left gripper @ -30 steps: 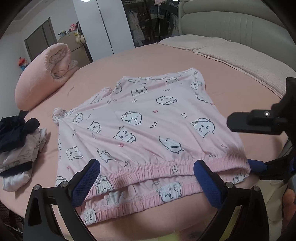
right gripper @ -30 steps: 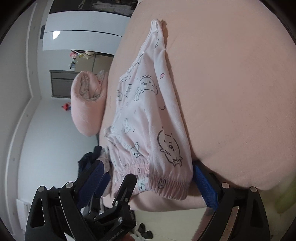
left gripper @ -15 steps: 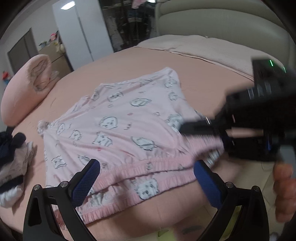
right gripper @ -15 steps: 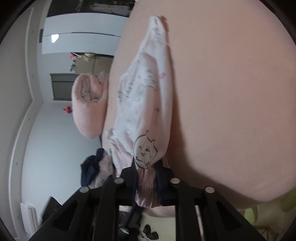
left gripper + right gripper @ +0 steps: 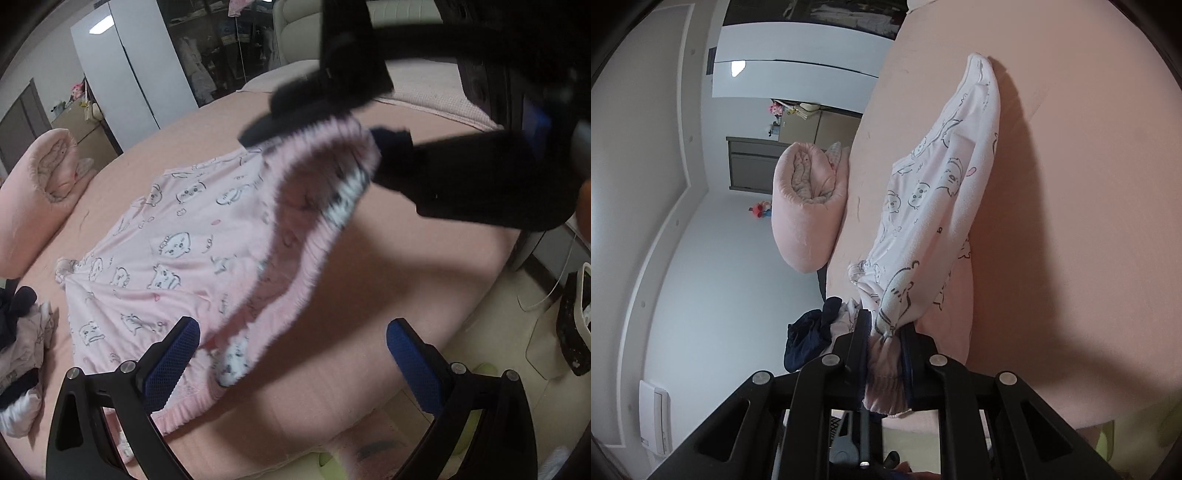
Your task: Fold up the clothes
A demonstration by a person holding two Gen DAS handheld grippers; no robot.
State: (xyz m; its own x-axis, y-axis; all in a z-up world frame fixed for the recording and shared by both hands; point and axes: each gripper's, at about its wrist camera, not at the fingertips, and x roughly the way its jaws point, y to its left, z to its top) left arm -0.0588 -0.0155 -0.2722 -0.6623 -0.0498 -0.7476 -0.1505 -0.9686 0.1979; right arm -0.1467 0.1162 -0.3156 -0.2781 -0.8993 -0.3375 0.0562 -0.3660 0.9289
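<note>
The pink pyjama shorts (image 5: pixel 177 254) lie mid-frame on the bed (image 5: pixel 388 280), soft, light and floppy. The right gripper (image 5: pixel 886 343) pinches the stretchy waistband, a good holding place; the left gripper (image 5: pixel 291 354) is spread wide, holding nothing

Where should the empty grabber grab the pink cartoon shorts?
Probably the stretchy waistband corner lying on the bed, just ahead of the open left gripper. Come from the bed's near edge. The right gripper holds the other end up.
</note>
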